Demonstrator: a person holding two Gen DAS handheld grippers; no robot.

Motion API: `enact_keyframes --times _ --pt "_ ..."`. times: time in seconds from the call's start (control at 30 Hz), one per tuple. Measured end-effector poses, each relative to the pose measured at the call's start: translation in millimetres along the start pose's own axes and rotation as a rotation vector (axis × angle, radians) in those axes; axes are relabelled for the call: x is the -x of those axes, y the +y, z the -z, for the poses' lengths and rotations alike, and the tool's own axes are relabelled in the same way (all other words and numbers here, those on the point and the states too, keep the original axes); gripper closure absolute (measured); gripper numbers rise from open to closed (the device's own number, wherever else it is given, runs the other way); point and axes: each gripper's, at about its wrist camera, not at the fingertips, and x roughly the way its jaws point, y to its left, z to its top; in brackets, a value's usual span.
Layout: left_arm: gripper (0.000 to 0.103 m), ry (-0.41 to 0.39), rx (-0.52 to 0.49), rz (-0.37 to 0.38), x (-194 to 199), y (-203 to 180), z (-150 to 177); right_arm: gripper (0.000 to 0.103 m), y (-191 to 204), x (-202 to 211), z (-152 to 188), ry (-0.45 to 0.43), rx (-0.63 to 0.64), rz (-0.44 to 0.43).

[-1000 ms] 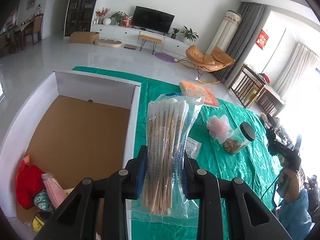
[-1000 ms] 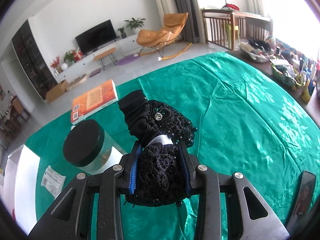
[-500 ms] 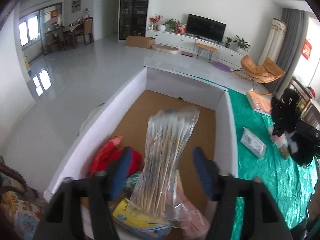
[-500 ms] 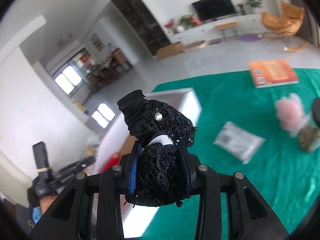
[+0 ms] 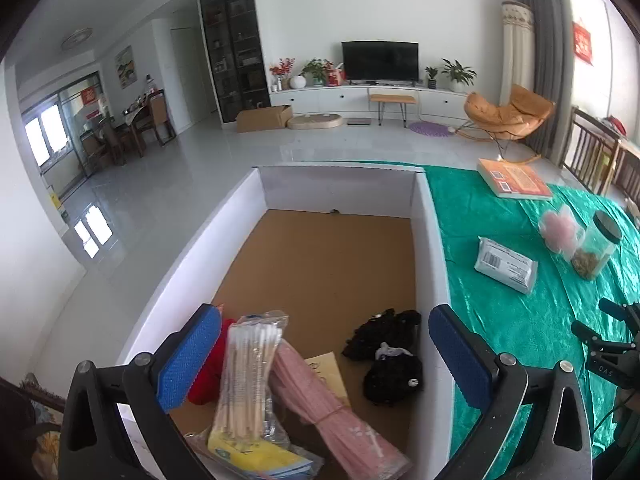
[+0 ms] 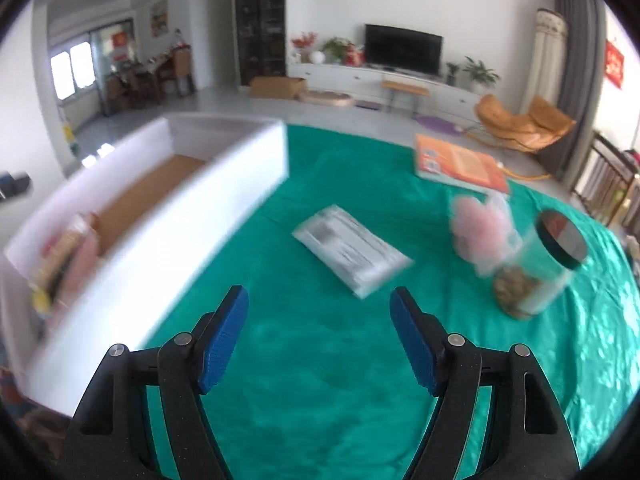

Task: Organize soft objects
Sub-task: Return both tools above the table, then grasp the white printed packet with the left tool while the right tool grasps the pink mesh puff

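My left gripper point(image 5: 324, 316) hangs over the white cardboard box point(image 5: 430, 248), its jaws opening wide with no pad pressing on anything. Below it in the box lie the clear bag of cotton swabs point(image 5: 248, 372), a pink bundle point(image 5: 320, 400), a red cloth point(image 5: 208, 384), a yellow packet point(image 5: 256, 456) and the black lace hair piece point(image 5: 390, 354). My right gripper point(image 6: 319, 292) is over the green tablecloth point(image 6: 320, 360), right of the blurred box point(image 6: 180, 232). Its jaws are opening and nothing is between them.
On the green cloth lie a grey-white flat packet point(image 6: 352, 250), a pink puff in a clear bag point(image 6: 478, 226), a black-lidded glass jar point(image 6: 536, 268) and an orange book point(image 6: 460, 164). The far half of the box floor point(image 5: 332, 248) is bare brown card.
The left gripper swung over the box, opened and let the swab bag drop in. The right gripper let go of the black lace piece, now in the box, and swung back over the table.
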Motion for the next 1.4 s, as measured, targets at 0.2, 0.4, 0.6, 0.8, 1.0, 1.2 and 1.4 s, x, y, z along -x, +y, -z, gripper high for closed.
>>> enact_keyframes --times 0.2,0.4,0.6,0.8,1.0,1.2,1.4 --pt "0.0 -0.001 -0.114 0.038 3 -58 -9 0.027 -72 -13 59 0.092 -0.109 0.136" --pt "0.0 -0.007 -0.171 0.067 10 -96 -17 0.027 -104 -10 75 0.092 -0.223 0.191" --pt "0.0 0.021 -0.143 0.231 15 -125 -16 0.026 -121 -17 91 0.1 -0.313 0.18" --pt "0.0 0.269 -0.005 0.52 -41 -180 -5 0.02 -129 -17 95 0.107 -0.362 0.182" --pt "0.0 0.399 0.136 0.431 -157 -233 -11 0.019 -129 -18 95 0.107 -0.366 0.18" --pt "0.0 0.394 0.169 0.318 -229 -270 -43 0.018 -129 -18 95 0.105 -0.368 0.174" --pt "0.0 0.375 0.081 0.202 -262 -290 -58 0.017 -129 -19 95 0.105 -0.369 0.169"
